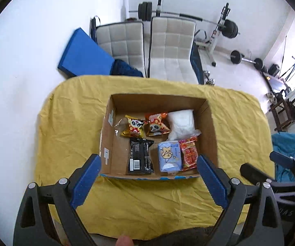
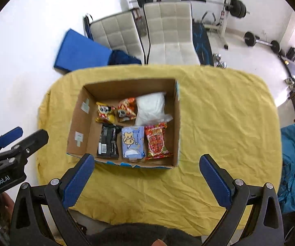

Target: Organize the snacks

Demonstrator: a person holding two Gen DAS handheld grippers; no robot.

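Here, six packets lie in one cardboard box (image 1: 209, 123) ahead of the left tool (image 1: 148, 164) and right tool (image 2: 147, 164), both spread apart, empty.

Table (image 1: 69, 123) under wrinkled yellow cloth (image 1: 147, 201). One open cardboard box (image 1: 211, 127) sits directly on cloth, near the table's middle; bare cloth surrounds the box on every side.

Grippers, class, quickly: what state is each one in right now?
Left gripper: open, holding nothing, above the near edge of the cardboard box.
Right gripper: open, holding nothing.
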